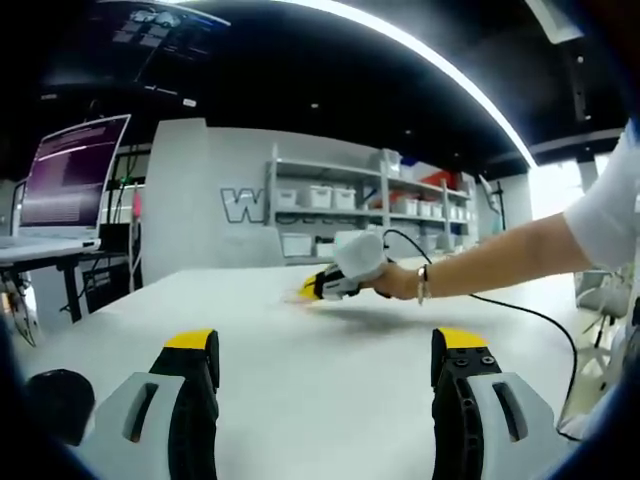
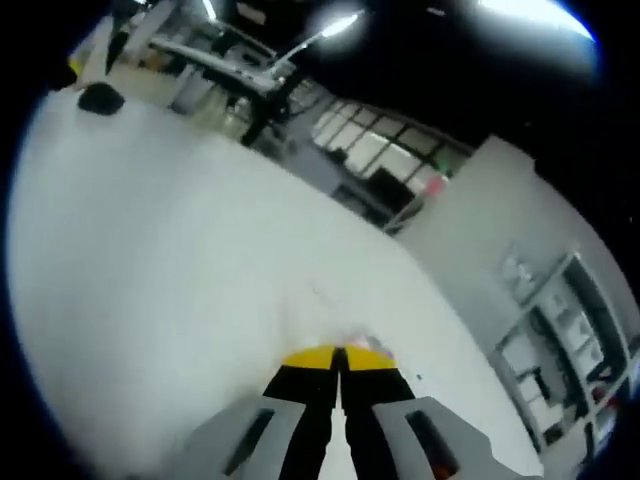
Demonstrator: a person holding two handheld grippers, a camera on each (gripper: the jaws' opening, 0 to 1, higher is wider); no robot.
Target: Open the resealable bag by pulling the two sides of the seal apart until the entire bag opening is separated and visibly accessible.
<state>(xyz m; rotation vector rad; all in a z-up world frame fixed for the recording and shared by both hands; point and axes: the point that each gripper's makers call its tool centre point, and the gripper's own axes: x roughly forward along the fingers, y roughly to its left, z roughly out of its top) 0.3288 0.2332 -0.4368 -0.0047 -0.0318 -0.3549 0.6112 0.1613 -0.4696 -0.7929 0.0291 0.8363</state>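
The resealable bag [image 2: 335,318] is a faint, blurred patch of clear film on the white table [image 2: 150,250], right at my right gripper's tips. My right gripper [image 2: 340,357] has its yellow-tipped jaws pressed together, and the film's near edge seems caught between them. In the left gripper view a person's hand holds that right gripper [image 1: 310,290] far out over the table [image 1: 320,400], tips low on the surface. My left gripper [image 1: 325,342] is open, its jaws wide apart above bare table with nothing between them, well short of the bag.
A laptop [image 1: 70,170] stands on a desk at the left. A black round object [image 1: 55,400] sits by my left jaw. A cable [image 1: 530,315] trails from the right gripper across the table. Shelves with white bins [image 1: 340,200] line the back wall.
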